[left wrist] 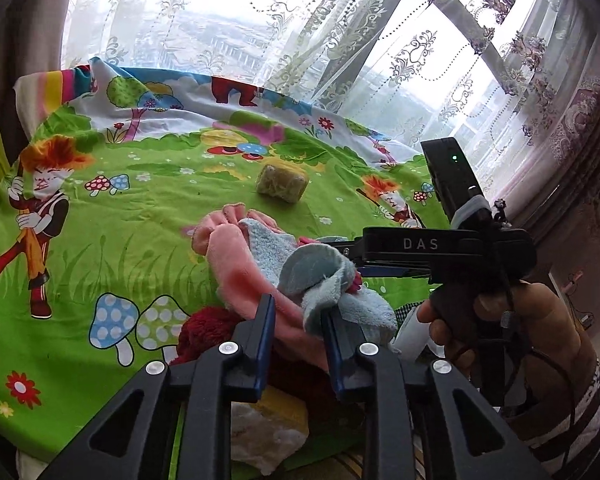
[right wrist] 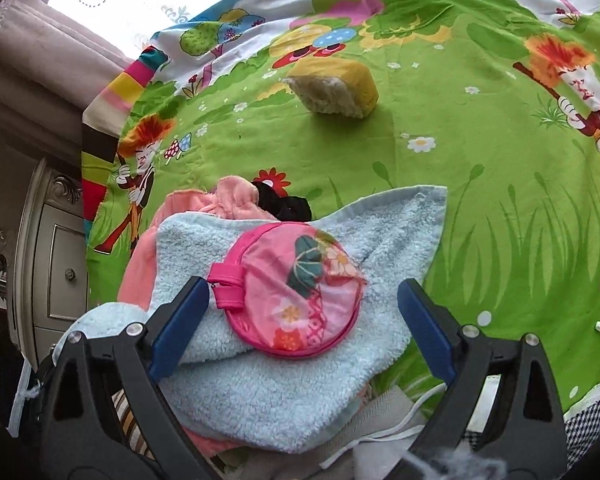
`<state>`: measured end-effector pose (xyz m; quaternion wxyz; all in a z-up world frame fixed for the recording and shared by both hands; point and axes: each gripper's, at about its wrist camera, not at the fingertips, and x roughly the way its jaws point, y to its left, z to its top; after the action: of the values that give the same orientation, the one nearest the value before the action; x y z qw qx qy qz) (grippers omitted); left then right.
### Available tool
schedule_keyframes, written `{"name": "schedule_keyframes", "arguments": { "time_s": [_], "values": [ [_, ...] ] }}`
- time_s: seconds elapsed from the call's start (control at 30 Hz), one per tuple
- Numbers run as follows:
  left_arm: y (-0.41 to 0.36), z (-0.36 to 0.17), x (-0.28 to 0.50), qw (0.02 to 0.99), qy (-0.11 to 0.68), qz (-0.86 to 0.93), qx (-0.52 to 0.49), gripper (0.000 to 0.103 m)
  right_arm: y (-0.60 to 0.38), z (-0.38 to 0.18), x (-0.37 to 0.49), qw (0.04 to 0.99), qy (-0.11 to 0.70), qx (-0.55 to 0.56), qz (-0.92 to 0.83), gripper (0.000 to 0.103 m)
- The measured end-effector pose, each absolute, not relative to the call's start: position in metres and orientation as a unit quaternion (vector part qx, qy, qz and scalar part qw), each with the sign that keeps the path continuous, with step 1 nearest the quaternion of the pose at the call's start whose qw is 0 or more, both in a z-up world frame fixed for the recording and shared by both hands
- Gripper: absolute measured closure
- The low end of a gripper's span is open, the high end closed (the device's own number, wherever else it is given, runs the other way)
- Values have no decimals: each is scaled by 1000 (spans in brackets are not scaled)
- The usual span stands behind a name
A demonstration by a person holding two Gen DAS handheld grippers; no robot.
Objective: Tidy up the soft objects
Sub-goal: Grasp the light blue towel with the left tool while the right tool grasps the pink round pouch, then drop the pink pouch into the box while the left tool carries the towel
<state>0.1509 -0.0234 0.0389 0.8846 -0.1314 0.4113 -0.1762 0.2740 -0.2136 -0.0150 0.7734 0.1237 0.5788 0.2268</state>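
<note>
Right wrist view alone shows the round pink pouch (right wrist: pixel 296 292) on the blue towel (right wrist: pixel 260 392), between the right gripper (right wrist: pixel 300 320)'s spread fingers. Left gripper (left wrist: pixel 298 332) pinches pink cloth (left wrist: pixel 236 276). Bare green sheet (right wrist: pixel 480 200) surrounds the sponge (right wrist: pixel 336 88).

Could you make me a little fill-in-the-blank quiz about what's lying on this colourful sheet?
1. The round pink pouch lies on top of the light ____ towel.
2. Apart from the pile, alone on the green sheet, sits a yellow ____.
3. The right gripper has its fingers spread ____ around the pouch.

Missing words: blue; sponge; open
</note>
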Motion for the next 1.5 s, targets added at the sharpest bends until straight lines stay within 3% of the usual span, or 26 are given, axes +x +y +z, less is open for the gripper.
{"name": "schedule_keyframes", "arguments": {
  "time_s": [0.33, 0.37, 0.4, 0.6, 1.03, 1.27, 1.5],
  "values": [
    [-28, 44, 151, 893, 395, -183, -117, 79, -213, -29, 284, 771, 582, 145, 215, 7],
    [-29, 44, 151, 893, 394, -185, -116, 84, -213, -29, 284, 772, 581, 142, 215, 7],
    [-30, 44, 151, 893, 394, -186, -114, 93, -212, -29, 284, 773, 579, 141, 217, 11],
    [-27, 45, 149, 894, 390, -184, -122, 99, -211, -27, 283, 774, 572, 141, 231, 26],
    [-24, 69, 139, 900, 357, -202, -149, 100, -247, 26, 256, 820, 506, 140, 228, 27],
    [-25, 99, 123, 897, 325, -234, -186, 100, -303, 71, 198, 857, 453, 138, 201, 27],
    [-35, 148, 97, 906, 269, -266, -190, 100, -373, 81, 127, 887, 431, 107, 126, 27]
  ]
}}
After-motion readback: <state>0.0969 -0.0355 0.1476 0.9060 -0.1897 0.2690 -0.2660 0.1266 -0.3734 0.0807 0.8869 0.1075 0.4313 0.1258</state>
